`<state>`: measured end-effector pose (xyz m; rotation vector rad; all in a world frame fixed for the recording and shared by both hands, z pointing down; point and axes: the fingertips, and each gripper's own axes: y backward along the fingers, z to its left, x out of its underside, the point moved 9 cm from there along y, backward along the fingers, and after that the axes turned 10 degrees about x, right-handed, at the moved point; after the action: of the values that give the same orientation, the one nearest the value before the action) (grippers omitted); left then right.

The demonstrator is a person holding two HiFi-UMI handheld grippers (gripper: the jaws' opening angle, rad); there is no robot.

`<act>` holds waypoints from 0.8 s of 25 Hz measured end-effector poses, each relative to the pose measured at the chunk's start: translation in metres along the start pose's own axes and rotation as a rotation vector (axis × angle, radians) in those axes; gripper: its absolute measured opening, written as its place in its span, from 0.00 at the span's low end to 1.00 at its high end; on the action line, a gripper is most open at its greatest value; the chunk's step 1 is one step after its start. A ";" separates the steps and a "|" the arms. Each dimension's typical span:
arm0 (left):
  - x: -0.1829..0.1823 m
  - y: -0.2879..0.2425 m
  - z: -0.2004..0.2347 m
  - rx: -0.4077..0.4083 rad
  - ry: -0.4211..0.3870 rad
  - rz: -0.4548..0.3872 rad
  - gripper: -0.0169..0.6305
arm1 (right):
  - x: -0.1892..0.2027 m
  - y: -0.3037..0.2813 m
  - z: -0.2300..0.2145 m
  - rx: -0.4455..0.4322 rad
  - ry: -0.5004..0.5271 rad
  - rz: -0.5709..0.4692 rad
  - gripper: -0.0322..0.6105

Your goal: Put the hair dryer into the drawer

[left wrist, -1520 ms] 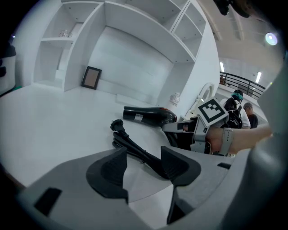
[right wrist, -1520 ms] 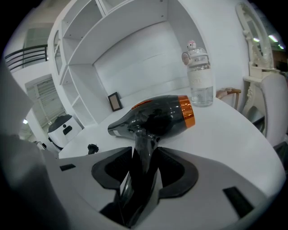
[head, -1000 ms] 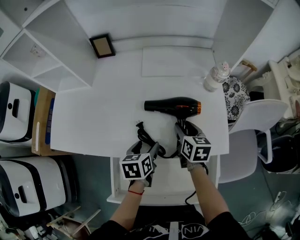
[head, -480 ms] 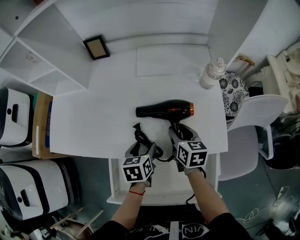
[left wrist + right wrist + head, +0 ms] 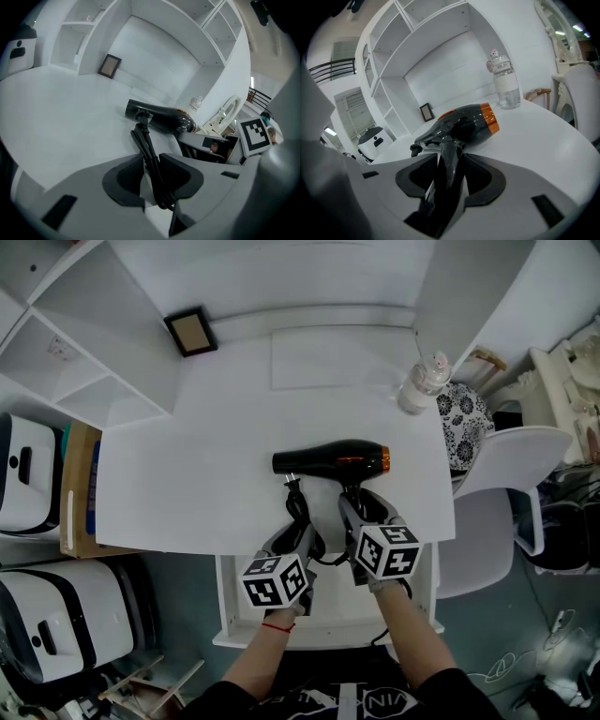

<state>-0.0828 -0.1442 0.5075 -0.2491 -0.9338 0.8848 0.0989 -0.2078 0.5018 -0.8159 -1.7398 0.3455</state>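
The drawer (image 5: pixel 228 606) is white and stands pulled out from under the near edge of the tabletop (image 5: pixel 187 484). Both forearms pass above it. Its visible interior is plain white. A stretch of black cable (image 5: pixel 382 634) shows near its front right corner, beside the right forearm; whether it lies inside the drawer cannot be determined.

The bottle (image 5: pixel 419 390) is clear plastic with a pale cap. It stands upright near the tabletop's far right edge, well apart from the hair dryer (image 5: pixel 330 461). Its fill level cannot be read.

The shelf unit (image 5: pixel 84 371) presents white open compartments at the tabletop's left rear. A picture frame (image 5: pixel 190 332) stands just beside it at the back.

The hair dryer has a glossy black body with an orange band round the barrel near its right end. It lies on the tabletop close to the near edge, outside the drawer. The barrel runs parallel to that edge and the handle points toward the drawer.

The right gripper (image 5: pixel 364 517) is clamped on the handle, with a pad pressing on each side.

The left gripper (image 5: pixel 298 535) has just been closing its jaws. They now stand narrow and pinch the bundled black power cord (image 5: pixel 298 507). From the pads the cord runs up to its plug, which lies just beside the barrel's left end
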 end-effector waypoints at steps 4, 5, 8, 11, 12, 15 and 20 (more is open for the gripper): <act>0.000 0.000 -0.005 0.054 -0.020 -0.004 0.18 | 0.004 0.004 0.000 0.004 -0.015 -0.014 0.32; 0.001 0.000 -0.006 0.062 -0.026 -0.001 0.18 | 0.005 0.005 0.000 0.005 -0.020 -0.017 0.32; 0.001 0.002 -0.006 0.087 -0.021 -0.001 0.18 | 0.007 0.009 0.000 0.014 -0.038 -0.023 0.32; 0.000 0.005 -0.005 0.102 -0.025 0.002 0.18 | 0.008 0.012 0.001 0.025 -0.061 -0.027 0.32; 0.000 0.005 -0.005 0.106 -0.028 0.003 0.18 | 0.009 0.013 0.001 0.028 -0.070 -0.029 0.32; -0.001 0.008 -0.005 0.125 -0.035 0.005 0.18 | 0.011 0.017 0.002 0.038 -0.096 -0.036 0.32; 0.001 0.013 -0.004 0.152 -0.051 0.020 0.18 | 0.017 0.023 0.005 0.055 -0.117 -0.039 0.32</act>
<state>-0.0862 -0.1343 0.4988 -0.1060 -0.9075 0.9796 0.1005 -0.1788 0.4986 -0.7335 -1.8446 0.4208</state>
